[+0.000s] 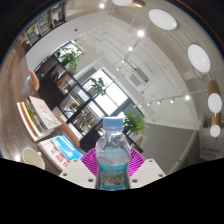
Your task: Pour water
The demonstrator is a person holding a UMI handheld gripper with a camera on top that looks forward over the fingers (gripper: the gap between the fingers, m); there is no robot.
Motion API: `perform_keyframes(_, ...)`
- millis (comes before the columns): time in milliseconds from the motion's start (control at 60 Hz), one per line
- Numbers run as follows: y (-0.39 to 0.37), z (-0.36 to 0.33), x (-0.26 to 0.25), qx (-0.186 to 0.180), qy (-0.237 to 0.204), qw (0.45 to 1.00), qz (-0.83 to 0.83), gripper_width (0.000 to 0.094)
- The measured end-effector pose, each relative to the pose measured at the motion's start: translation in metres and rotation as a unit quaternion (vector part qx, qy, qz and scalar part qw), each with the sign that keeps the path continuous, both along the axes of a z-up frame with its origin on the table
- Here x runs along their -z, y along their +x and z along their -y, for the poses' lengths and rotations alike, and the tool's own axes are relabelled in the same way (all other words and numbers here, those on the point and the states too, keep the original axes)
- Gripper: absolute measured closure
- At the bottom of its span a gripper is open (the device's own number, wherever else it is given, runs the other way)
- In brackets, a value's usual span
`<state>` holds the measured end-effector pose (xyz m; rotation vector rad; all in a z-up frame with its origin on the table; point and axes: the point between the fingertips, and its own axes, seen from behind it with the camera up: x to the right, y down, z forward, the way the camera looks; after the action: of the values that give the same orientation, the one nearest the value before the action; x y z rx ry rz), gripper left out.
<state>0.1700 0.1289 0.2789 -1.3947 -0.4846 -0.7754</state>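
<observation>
A clear plastic water bottle (pixel 112 155) with a pale blue cap and a blue-green label stands upright between my fingers. My gripper (pixel 112 168) is shut on the bottle, with the magenta pads (pixel 90 160) pressing its sides at label height. The bottle is lifted, and the view tilts up toward the ceiling. No cup or other vessel shows.
Dark shelving (pixel 62 90) with plants stands to the left. A large window (pixel 110 95) and a potted plant (pixel 133 122) lie beyond the bottle. A table edge with books and papers (pixel 50 135) sits low on the left. Ceiling lights (pixel 165 20) spread overhead.
</observation>
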Motion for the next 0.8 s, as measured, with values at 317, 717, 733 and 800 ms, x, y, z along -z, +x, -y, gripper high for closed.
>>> perform_keyframes(317,0.045,-0.014,0.099,-0.031,-0.050,0.932,-0.358,0.0608)
perform_keyframes(717,0.056,-0.003,0.184,-0.014,-0.093,0.911,-0.401,0.0599)
perform_keyframes(733,0.058,-0.009,0.189,-0.014,-0.091,0.911,-0.403,0.0581)
perform_keyframes(800,0.054,-0.014,0.192,-0.012,-0.088,0.910,-0.405,0.0520)
